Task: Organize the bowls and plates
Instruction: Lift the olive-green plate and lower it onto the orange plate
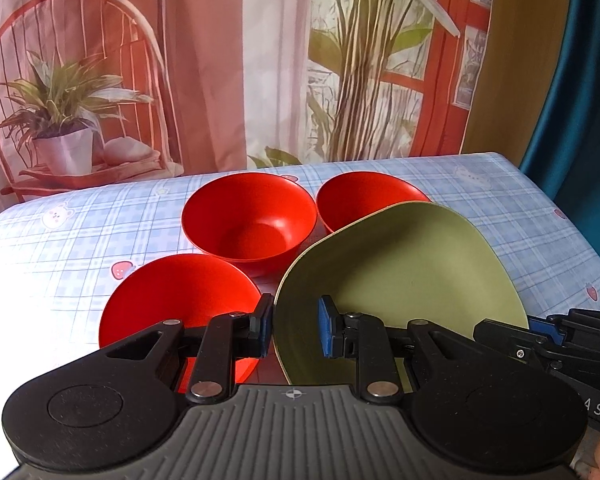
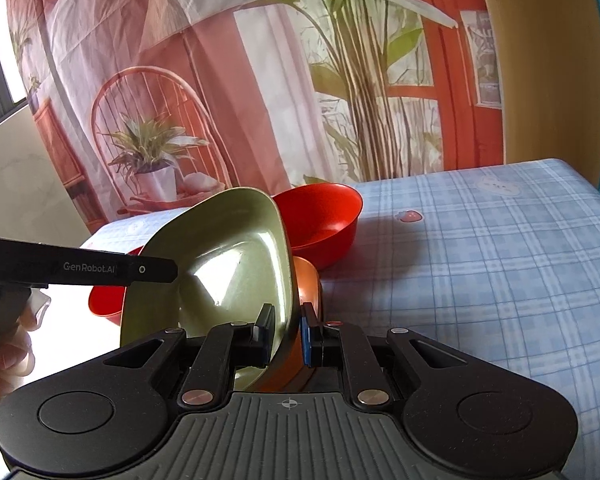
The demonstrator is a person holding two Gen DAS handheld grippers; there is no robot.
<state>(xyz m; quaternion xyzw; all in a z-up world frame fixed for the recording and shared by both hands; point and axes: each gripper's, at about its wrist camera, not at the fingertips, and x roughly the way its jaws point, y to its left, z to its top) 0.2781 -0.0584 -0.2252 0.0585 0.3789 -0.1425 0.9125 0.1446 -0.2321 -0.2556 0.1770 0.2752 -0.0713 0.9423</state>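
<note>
A green plate with rounded corners hangs tilted above the table, held from two sides. My left gripper is shut on its near left rim. My right gripper is shut on the plate's right rim and also shows at the plate's right edge in the left wrist view. The plate's underside looks orange-brown. Three red bowls stand on the table: one in the middle, one behind the plate, and one near left, partly hidden by my left fingers.
The table wears a blue checked cloth with open room on its right side. A printed curtain hangs behind the far edge. A person's hand holds the left gripper's handle.
</note>
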